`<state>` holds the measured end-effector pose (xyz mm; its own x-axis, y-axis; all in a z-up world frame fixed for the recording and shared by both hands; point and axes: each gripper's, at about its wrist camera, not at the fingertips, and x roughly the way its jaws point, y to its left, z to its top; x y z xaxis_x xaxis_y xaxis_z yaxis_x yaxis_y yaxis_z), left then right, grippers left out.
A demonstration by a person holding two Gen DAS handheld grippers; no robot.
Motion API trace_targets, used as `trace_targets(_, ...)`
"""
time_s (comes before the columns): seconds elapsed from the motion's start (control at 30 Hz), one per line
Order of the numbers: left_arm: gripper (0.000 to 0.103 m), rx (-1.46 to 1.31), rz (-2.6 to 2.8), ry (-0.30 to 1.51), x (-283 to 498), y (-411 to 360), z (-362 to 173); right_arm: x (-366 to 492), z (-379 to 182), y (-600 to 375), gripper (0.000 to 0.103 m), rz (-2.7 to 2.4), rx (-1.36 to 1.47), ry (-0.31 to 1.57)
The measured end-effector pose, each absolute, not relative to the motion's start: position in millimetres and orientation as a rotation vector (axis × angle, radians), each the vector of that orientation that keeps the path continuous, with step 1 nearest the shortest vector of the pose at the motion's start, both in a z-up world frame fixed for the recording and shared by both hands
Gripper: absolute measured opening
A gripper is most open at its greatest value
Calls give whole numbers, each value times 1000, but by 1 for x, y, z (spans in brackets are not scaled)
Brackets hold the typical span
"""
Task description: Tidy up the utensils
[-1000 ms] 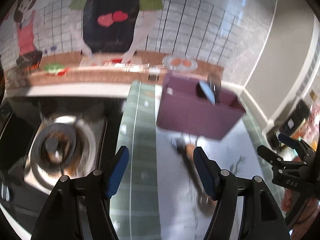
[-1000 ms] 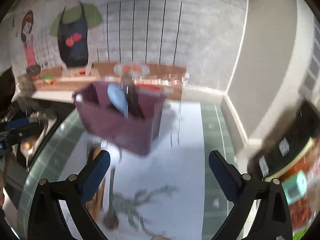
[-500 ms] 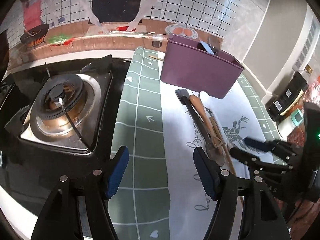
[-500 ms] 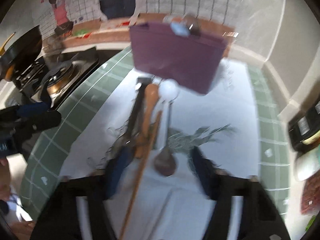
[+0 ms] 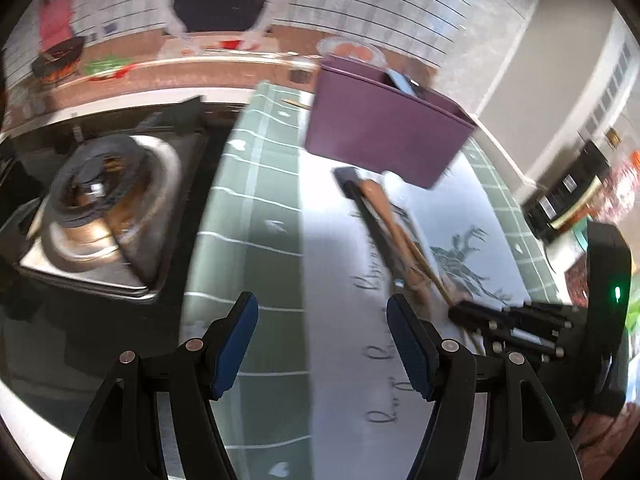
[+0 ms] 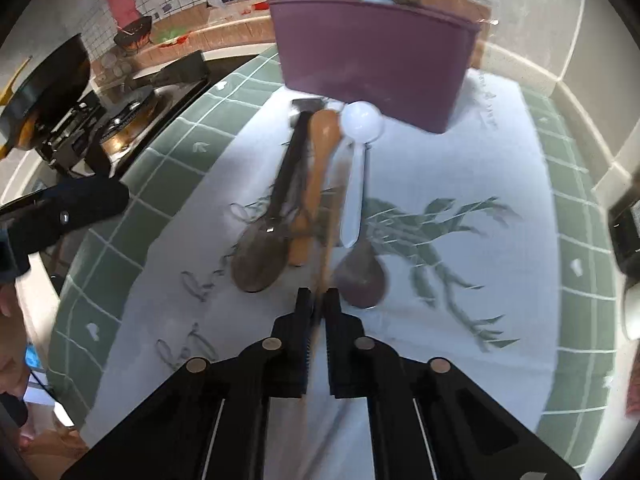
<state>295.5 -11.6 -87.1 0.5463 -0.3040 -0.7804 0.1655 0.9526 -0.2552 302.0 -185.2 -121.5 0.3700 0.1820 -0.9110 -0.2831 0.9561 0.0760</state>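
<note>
Several utensils lie side by side on a white cloth (image 6: 460, 184): a dark ladle (image 6: 276, 204), a wooden spoon (image 6: 316, 168), a thin wooden stick (image 6: 334, 216), a white spoon (image 6: 358, 152) and a dark spoon (image 6: 360, 276). A purple bin (image 6: 372, 52) stands behind them with utensils inside. My right gripper (image 6: 318, 300) is shut on the near end of the wooden stick. My left gripper (image 5: 320, 320) is open and empty above the green mat, left of the utensils (image 5: 400, 232). The purple bin (image 5: 380, 140) and right gripper (image 5: 504, 324) show in the left wrist view.
A gas stove burner (image 5: 96, 204) sits left of the green checked mat (image 5: 248, 208). A black pan (image 6: 44, 84) stands on the stove at far left. A black device (image 5: 560, 200) lies at the right counter edge. The tiled wall is behind.
My right gripper has come down onto the utensils and closed on the wooden stick. The left gripper shifted slightly and stays open.
</note>
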Motion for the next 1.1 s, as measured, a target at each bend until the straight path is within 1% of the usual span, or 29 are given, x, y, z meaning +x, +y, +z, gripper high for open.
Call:
trace_targets(0.2, 68, -60, -404, 961, 299, -62, -100, 307, -119, -225, 4, 208, -14, 1143)
trace_targets(0.43, 67, 40, -359, 997, 312, -105, -122, 299, -116, -246, 5, 175, 28, 1120)
trace_targets(0.5, 66, 69, -345, 991, 316, -112, -127, 298, -114, -247, 5, 173, 32, 1110)
trace_targets(0.53, 58, 78, -339, 987, 317, -115, -130, 297, -113, -248, 6, 171, 35, 1104)
trace_targets(0.57, 46, 80, -340, 981, 317, -114, -130, 297, -112, -249, 10, 171, 36, 1098)
trace_targets(0.6, 39, 87, -333, 962, 317, -113, -130, 296, -112, -248, 11, 168, 30, 1093)
trace_targets(0.63, 37, 86, -333, 956, 317, -109, -130, 297, -111, -248, 13, 168, 24, 1091)
trace_targets(0.67, 37, 71, -332, 940, 317, -103, -126, 297, -111, -247, 20, 168, 13, 1090)
trace_targets(0.7, 37, 59, -329, 917, 315, -95, -121, 297, -110, -247, 32, 171, 4, 1089)
trace_targets(0.73, 37, 53, -324, 892, 312, -87, -114, 297, -110, -246, 39, 176, -2, 1088)
trace_targets(0.77, 37, 51, -320, 875, 310, -81, -109, 297, -108, -244, 52, 188, -13, 1086)
trace_targets(0.8, 36, 44, -312, 847, 307, -71, -100, 297, -107, -242, 62, 194, -24, 1080)
trace_targets(0.87, 35, 31, -302, 796, 302, -53, -81, 296, -104, -239, 72, 192, -45, 1063)
trace_targets(0.93, 34, 20, -303, 763, 298, -38, -67, 298, -102, -234, 79, 184, -75, 1046)
trace_targets(0.97, 33, 6, -301, 746, 297, -29, -59, 300, -102, -230, 87, 176, -97, 1042)
trace_targets(1.0, 33, -7, -300, 740, 297, -23, -55, 303, -102, -226, 92, 168, -116, 1038)
trace_targets(1.03, 31, -27, -301, 736, 297, -16, -51, 306, -102, -221, 93, 166, -139, 1026)
trace_targets(1.1, 24, -55, -295, 732, 298, -6, -44, 313, -101, -210, 98, 191, -177, 1013)
